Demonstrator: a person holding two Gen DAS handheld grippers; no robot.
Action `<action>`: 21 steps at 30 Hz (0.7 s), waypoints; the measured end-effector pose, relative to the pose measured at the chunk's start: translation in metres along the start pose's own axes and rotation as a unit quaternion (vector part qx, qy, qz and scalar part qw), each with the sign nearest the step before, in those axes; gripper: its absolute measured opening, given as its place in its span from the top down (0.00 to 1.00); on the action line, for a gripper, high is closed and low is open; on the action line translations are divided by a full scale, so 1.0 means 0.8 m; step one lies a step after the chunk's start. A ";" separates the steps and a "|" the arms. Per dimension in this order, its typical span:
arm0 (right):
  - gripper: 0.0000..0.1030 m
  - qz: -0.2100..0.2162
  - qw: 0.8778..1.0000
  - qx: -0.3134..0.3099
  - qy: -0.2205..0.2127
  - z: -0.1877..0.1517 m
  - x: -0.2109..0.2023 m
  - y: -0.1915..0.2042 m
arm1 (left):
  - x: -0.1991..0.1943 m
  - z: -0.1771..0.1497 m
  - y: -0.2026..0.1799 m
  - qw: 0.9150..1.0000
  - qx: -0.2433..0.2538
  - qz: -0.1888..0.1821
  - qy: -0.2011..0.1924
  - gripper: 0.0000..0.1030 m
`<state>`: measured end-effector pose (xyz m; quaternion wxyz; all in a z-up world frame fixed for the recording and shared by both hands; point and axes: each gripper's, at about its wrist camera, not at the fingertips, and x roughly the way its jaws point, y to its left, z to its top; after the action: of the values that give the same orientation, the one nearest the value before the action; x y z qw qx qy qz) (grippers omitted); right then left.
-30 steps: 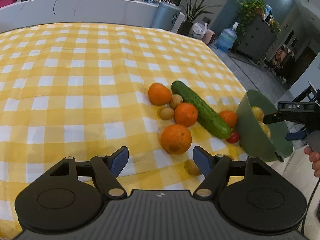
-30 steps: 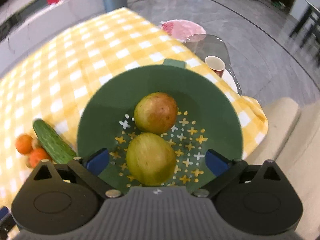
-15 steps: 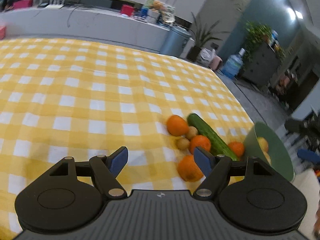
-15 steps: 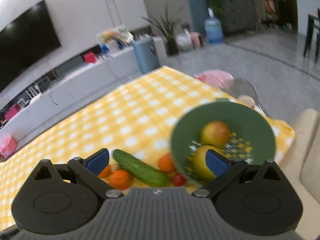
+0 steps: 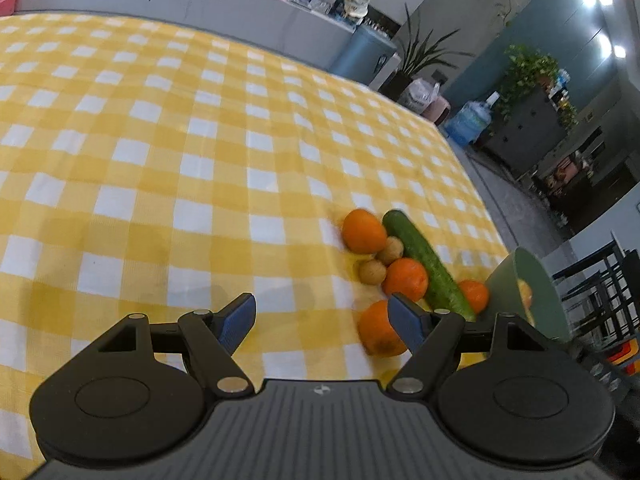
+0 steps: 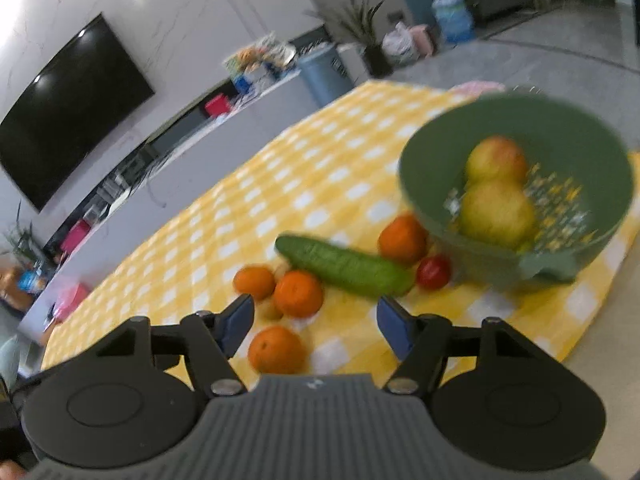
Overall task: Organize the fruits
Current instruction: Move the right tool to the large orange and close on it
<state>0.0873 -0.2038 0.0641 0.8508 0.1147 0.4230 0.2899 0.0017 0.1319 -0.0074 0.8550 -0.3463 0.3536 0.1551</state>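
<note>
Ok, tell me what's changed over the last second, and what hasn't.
The right gripper has pulled back from directly over the green bowl, which now sits off to its upper right; both apples remain inside. The left gripper has also drawn back from the pile. Both stay open and empty. The oranges and cucumber lie as before.

Both wrist views look forward, above tablecloth [image 5: 200, 168] — share cucumber [image 5: 428, 268], bowl [image 6: 436, 184].

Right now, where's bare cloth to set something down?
Free: the checked tablecloth left of and beyond the oranges, up to the far edge. Crowded: the strip from oranges and cucumber to the green bowl by the right edge.
</note>
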 end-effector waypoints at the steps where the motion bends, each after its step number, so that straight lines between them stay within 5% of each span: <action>1: 0.36 -0.005 1.000 -0.026 0.011 -0.006 0.009 0.008 | 0.002 0.000 0.001 1.000 -0.001 0.005 0.007 0.14; 9: 0.36 -0.003 0.981 -0.192 0.014 -0.055 0.043 0.060 | 0.010 0.002 0.001 0.998 0.024 0.052 0.022 0.14; 21: 0.37 -0.038 0.975 -0.217 0.000 -0.068 0.096 0.066 | 0.014 -0.001 0.000 0.996 0.042 0.072 0.018 0.13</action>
<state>0.0599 -0.1183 0.0036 0.8660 -0.0886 0.3537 0.3423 0.0087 0.1315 -0.0158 0.8490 -0.2864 0.3989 0.1952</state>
